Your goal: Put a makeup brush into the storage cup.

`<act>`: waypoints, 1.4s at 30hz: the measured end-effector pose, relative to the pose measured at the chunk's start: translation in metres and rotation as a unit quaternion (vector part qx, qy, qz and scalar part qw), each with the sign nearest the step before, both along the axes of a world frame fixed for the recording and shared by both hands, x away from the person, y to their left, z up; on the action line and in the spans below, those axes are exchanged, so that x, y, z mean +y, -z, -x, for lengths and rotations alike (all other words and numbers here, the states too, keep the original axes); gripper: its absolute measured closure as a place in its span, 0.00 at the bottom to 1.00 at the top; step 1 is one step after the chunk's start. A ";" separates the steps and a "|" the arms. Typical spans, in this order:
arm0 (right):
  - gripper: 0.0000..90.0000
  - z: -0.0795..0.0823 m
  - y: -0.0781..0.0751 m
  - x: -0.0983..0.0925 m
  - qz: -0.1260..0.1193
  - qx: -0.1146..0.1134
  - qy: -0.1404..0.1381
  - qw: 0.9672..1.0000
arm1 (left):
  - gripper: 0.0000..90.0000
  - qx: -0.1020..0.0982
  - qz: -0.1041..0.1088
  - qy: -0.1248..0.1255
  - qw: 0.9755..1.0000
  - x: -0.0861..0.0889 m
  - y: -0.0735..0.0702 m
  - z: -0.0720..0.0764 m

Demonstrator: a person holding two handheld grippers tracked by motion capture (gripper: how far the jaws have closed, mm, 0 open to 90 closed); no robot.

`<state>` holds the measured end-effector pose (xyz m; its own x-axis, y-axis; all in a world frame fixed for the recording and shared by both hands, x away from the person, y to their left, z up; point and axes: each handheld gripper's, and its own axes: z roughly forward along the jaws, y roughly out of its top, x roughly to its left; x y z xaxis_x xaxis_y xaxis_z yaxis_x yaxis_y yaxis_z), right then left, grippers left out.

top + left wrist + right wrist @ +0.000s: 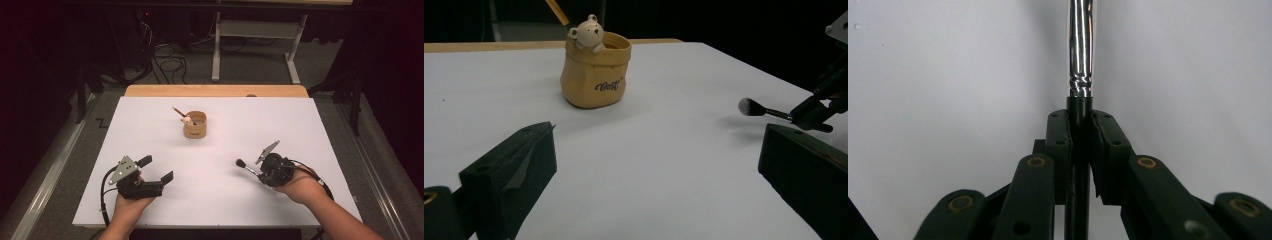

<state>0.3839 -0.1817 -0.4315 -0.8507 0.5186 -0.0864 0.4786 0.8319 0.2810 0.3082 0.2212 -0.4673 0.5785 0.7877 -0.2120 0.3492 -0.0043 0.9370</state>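
A makeup brush (246, 166) with a dark tuft and chrome ferrule (1080, 45) sticks out of my right gripper (259, 172), whose jaws are shut on its black handle (1079, 131). The brush points left over the white sheet, tuft (750, 106) just above the surface. My left gripper (156, 168) rests at the front left, open, with nothing between its jaws (659, 132). A tan bag-shaped cup (195, 125) with a small bear figure on its rim (588, 33) stands mid-table, a wooden stick (178, 111) leaning out of it. In the left gripper view, the right gripper (799, 116) appears at the far right.
The white sheet (225, 200) covers most of the wooden table (215, 90). Beyond the far edge are dark floor, cables and a white frame's legs (216, 55). The person's hands come in from the front edge.
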 end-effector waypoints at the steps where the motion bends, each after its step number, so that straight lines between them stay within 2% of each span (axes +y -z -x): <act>1: 0.90 0.000 0.000 -0.001 -0.001 -0.001 0.003 1.000 | 0.03 -0.001 0.000 0.000 1.000 0.000 0.000 0.000; 8: 0.90 0.002 0.001 -0.007 -0.022 -0.015 0.021 0.999 | 0.03 0.002 0.001 -0.002 1.000 -0.001 0.001 0.000; 9: 0.90 0.002 0.001 -0.008 -0.027 -0.014 0.030 0.999 | 0.03 0.002 0.001 -0.002 1.000 -0.001 0.001 0.000; 11: 0.90 0.002 0.000 -0.011 -0.036 -0.024 0.035 0.998 | 0.03 0.003 0.000 -0.002 1.000 0.000 0.001 0.000; 16: 0.90 0.003 -0.003 -0.023 -0.065 -0.054 0.074 0.994 | 0.03 0.003 -0.002 -0.002 1.000 -0.001 0.002 0.000; 21: 0.90 0.005 -0.003 -0.034 -0.115 -0.080 0.101 0.985 | 0.03 0.004 -0.005 -0.001 1.000 -0.002 0.003 0.000; 25: 0.90 0.007 0.004 -0.038 -0.152 -0.091 0.112 0.978 | 0.03 0.004 -0.007 -0.003 1.000 -0.003 0.003 0.000; 33: 0.90 0.012 0.012 -0.043 -0.187 -0.115 0.120 0.968 | 0.03 0.002 -0.019 -0.008 1.000 -0.003 0.003 0.000; 38: 0.90 0.014 0.012 -0.046 -0.217 -0.134 0.131 0.958 | 0.02 0.001 -0.023 -0.019 1.000 -0.005 0.003 0.000; 42: 0.90 0.015 0.012 -0.048 -0.229 -0.159 0.132 0.951 | 0.01 -0.006 -0.031 -0.029 0.999 -0.005 0.002 0.001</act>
<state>0.3685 -0.2295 -0.4437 -0.6549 0.7551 -0.0315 0.4834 0.4505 0.7506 0.3072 0.2158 -0.4697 0.5340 0.8313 -0.1543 0.3388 -0.0432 0.9399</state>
